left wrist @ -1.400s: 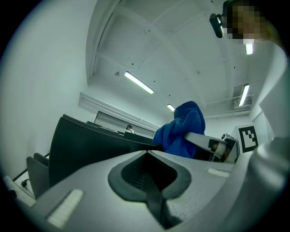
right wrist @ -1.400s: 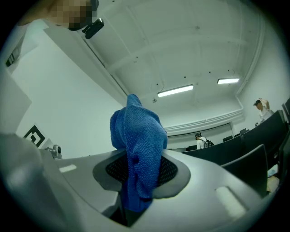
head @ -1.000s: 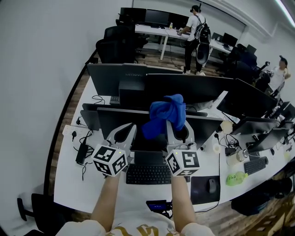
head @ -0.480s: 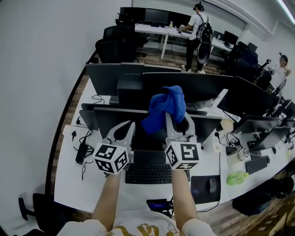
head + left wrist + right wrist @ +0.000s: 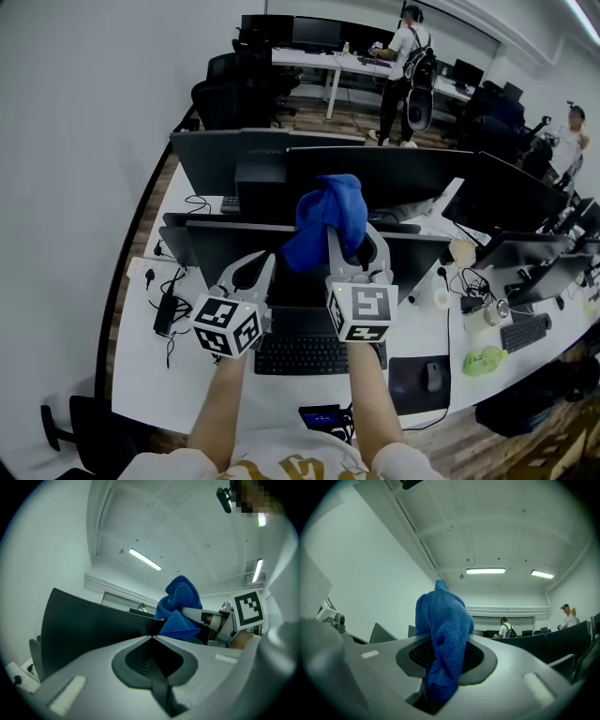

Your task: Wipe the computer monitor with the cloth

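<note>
A bunched blue cloth is held up in front of the dark computer monitor on the white desk. My right gripper is shut on the cloth, which bulges up between its jaws. The cloth also shows in the left gripper view, to the right and above the monitor's top edge. My left gripper hangs to the left of the cloth, over the monitor's lower half, shut with nothing between its jaws.
A black keyboard, a mouse on its pad and a power strip lie on the desk. More monitors stand behind and to the right. Two people stand at the far desks.
My right gripper has carried the blue cloth up and a little left, toward the top edge of the monitor. The left gripper has hardly moved.
</note>
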A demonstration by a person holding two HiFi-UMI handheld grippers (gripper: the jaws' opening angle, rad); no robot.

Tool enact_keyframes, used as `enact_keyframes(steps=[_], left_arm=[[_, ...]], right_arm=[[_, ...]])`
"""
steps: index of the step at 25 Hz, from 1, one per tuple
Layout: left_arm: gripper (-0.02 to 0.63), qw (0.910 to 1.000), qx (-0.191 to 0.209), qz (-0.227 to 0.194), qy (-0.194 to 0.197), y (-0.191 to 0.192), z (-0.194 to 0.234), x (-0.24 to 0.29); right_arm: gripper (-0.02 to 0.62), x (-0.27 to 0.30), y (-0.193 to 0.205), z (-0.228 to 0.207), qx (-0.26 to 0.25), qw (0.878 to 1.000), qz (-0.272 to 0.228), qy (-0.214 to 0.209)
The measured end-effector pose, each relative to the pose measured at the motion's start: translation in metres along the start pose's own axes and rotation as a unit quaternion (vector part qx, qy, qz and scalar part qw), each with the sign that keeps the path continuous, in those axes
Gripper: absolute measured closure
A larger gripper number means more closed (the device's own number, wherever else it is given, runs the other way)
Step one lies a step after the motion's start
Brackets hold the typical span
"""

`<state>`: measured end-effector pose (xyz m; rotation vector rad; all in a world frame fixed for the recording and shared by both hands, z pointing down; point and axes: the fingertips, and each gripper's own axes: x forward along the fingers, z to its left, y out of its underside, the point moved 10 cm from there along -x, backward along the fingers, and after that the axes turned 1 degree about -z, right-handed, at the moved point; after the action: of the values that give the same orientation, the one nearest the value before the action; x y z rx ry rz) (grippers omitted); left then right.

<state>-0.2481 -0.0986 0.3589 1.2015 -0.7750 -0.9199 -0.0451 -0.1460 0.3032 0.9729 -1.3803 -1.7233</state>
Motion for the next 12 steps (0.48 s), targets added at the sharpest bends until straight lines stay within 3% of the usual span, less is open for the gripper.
enact_keyframes(steps=[7,12], left_arm=[[0.606,0.9999,0.010,0.000,-0.008,0.0006,0.0009,0.0006],[0.606,0.9999,0.009,0.006,-0.001,0.0045,-0.0007,0.0040]], right_arm=[[0.459,0.0052,-0.0032,0.0048,-0.044,0.999,0.029,0.002],[0.459,0.0074,-0.0016,0.0010,-0.022,0.999,0.035,-0.008]])
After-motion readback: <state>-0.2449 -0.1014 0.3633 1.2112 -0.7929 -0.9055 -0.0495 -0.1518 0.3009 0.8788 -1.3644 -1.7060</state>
